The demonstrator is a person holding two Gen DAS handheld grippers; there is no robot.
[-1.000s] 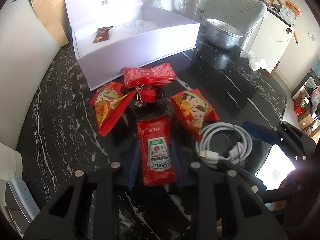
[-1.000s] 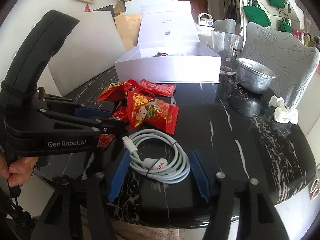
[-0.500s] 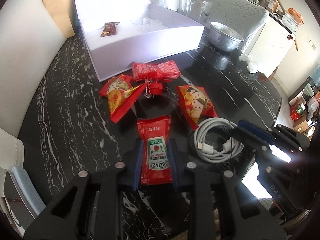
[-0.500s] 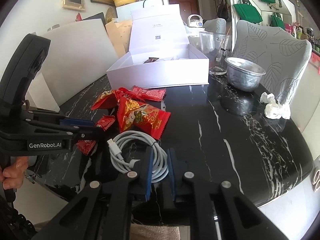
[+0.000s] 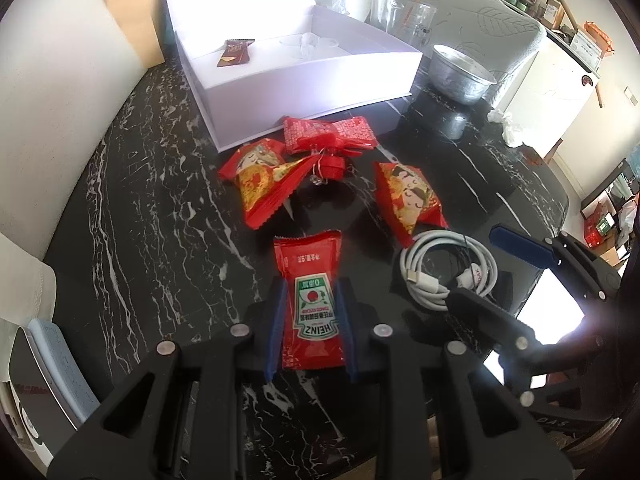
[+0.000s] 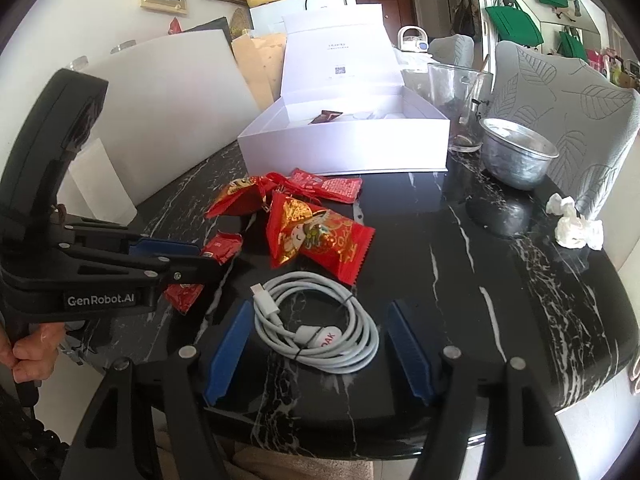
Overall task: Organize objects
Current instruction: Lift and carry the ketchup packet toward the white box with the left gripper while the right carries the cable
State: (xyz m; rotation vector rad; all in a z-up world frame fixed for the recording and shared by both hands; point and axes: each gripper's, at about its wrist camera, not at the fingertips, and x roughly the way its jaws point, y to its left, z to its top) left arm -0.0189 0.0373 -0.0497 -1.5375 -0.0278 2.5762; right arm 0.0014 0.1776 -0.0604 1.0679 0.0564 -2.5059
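Observation:
My left gripper [image 5: 310, 300] is shut on a red Heinz ketchup packet [image 5: 312, 300], its blue pads against both long sides; the packet also shows in the right wrist view [image 6: 208, 268]. My right gripper [image 6: 318, 332] is open, its pads on either side of a coiled white USB cable [image 6: 320, 332] lying on the black marble table [image 6: 500, 280]; the cable also shows in the left wrist view [image 5: 448, 268]. Three red snack packets [image 5: 264, 184] [image 5: 328, 132] [image 5: 408, 200] lie in front of an open white box [image 5: 304, 68] that holds a brown sachet [image 5: 234, 52].
A metal bowl [image 6: 516, 152] and a glass jug [image 6: 456, 104] stand right of the box. Crumpled tissue [image 6: 572, 224] lies near the table's right edge. A white board [image 6: 160, 100] stands at the left. The table's near edge lies just below the right gripper.
The right gripper was shut over the cable half a second ago and is open around it now. The left gripper has closed onto the ketchup packet.

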